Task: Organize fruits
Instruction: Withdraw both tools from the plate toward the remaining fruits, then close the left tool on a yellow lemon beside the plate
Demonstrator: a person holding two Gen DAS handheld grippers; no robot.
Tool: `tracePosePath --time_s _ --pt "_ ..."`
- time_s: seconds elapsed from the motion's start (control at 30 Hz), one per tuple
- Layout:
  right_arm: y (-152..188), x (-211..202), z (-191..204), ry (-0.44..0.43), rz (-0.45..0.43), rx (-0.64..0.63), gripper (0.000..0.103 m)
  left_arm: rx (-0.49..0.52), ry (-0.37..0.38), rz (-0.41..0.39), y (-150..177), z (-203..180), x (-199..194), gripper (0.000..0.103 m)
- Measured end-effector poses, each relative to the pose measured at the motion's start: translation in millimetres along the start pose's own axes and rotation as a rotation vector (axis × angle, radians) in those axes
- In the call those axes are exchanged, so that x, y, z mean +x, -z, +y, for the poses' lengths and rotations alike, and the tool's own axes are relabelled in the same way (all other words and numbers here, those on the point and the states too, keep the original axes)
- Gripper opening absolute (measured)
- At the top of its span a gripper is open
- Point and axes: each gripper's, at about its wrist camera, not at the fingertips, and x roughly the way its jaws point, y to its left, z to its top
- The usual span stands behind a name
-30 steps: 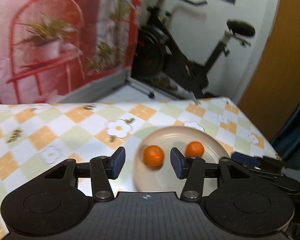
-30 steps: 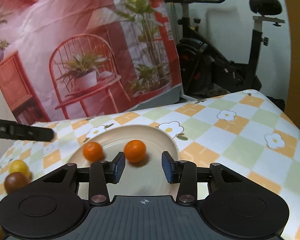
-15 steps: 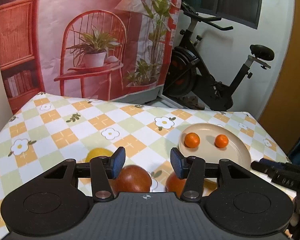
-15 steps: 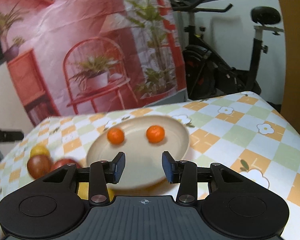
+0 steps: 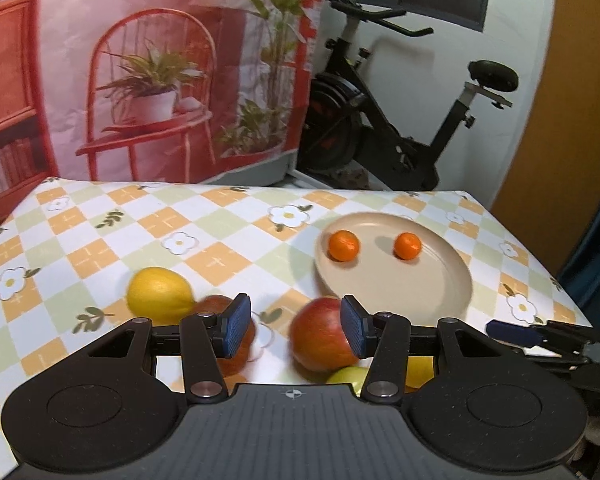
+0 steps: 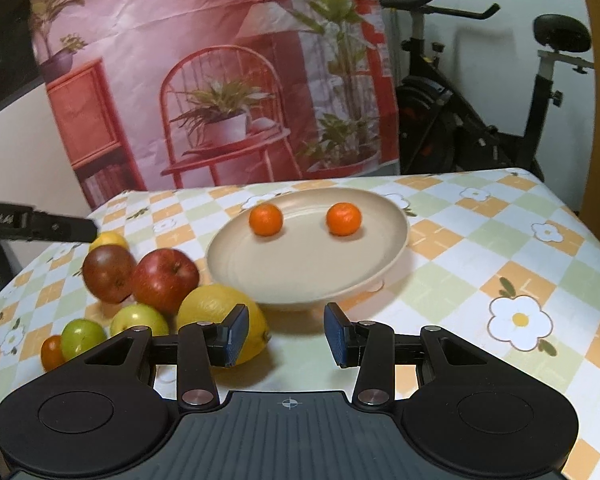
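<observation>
A beige plate [image 6: 300,264] holds two small oranges [image 6: 265,219] [image 6: 343,219]; the plate also shows in the left wrist view [image 5: 432,280]. Left of the plate lie a red apple [image 6: 165,275], a darker apple [image 6: 107,274], a lemon [image 6: 214,308], two green fruits [image 6: 138,319] [image 6: 82,336] and a small orange fruit [image 6: 51,351]. My left gripper [image 5: 296,330] is open, low over the table, with a red apple [image 5: 318,338] by its right finger and a lemon [image 5: 159,295] ahead to the left. My right gripper [image 6: 287,334] is open and empty in front of the plate.
The table wears a checkered flowered cloth [image 6: 500,280]. A printed backdrop [image 6: 220,80] and an exercise bike [image 6: 480,120] stand behind it. The left gripper's finger [image 6: 40,226] shows at the left of the right wrist view, and the right gripper [image 5: 548,336] at the right of the left wrist view.
Both grippers have pulled back from the plate. The left one swung left and back toward the loose fruit. The two oranges stay on the plate.
</observation>
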Motion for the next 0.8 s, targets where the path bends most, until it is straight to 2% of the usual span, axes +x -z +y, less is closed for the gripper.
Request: tracePosePath --time_s 0.27,0.33,0.4,0.5,0.8 --pt "13 3 5 -0.036 0.049 -0.05 0.039 0.01 0.069 0.048 8 -13 14 0.052" --pt "14 7 7 -0.045 0.066 -0.064 0.039 0.008 0.094 0.06 9 -15 19 0.049" --pt "16 10 9 -0.056 0.076 -0.081 0.04 0.012 0.131 0.073 8 -18 24 0.042" --pt "19 15 12 -0.071 0.088 -0.104 0.042 0.013 0.187 0.097 9 -23 34 0.04" --pt "14 27 17 -0.133 0.112 -0.159 0.048 0.003 0.281 0.184 14 -30 60 0.039"
